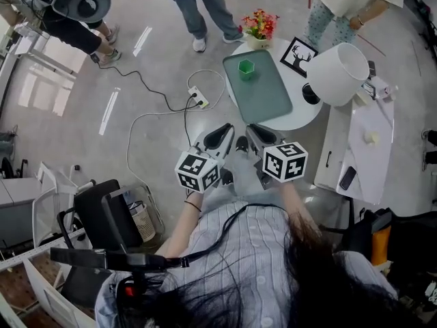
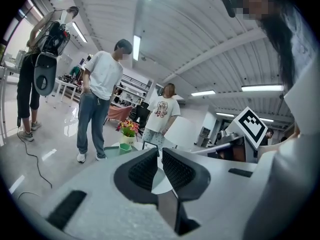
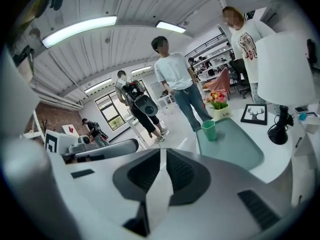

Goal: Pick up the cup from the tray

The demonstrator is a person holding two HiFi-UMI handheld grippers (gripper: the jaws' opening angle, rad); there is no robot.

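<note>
In the head view, a white power strip (image 1: 199, 98) lies on the floor at 9 o'clock from the round white bench (image 1: 305, 118), with cables trailing off it. Just right of that, the left gripper (image 1: 218, 137) is held out low in front of the person. Its own view shows the left gripper's jaws closed together with nothing between them (image 2: 159, 153). The right gripper (image 1: 256, 134) hangs just beside it at 3 o'clock, and its jaws are likewise closed and empty in its own view (image 3: 162, 153). Both grippers sit short of the bench's near edge. At 12 o'clock from them lies the grey-green tray (image 1: 263, 98), and the green cup (image 1: 246, 68) stands upright near the tray's 11 o'clock corner, well apart from both grippers. The right gripper view shows the cup (image 3: 209, 130) at the tray's far left end. A pot of flowers (image 1: 259, 24) stands beyond the tray at 12 o'clock. A framed deer picture (image 1: 298, 55) is at 2 o'clock, and a white-shaded lamp (image 1: 339, 74) at 3 o'clock.
</note>
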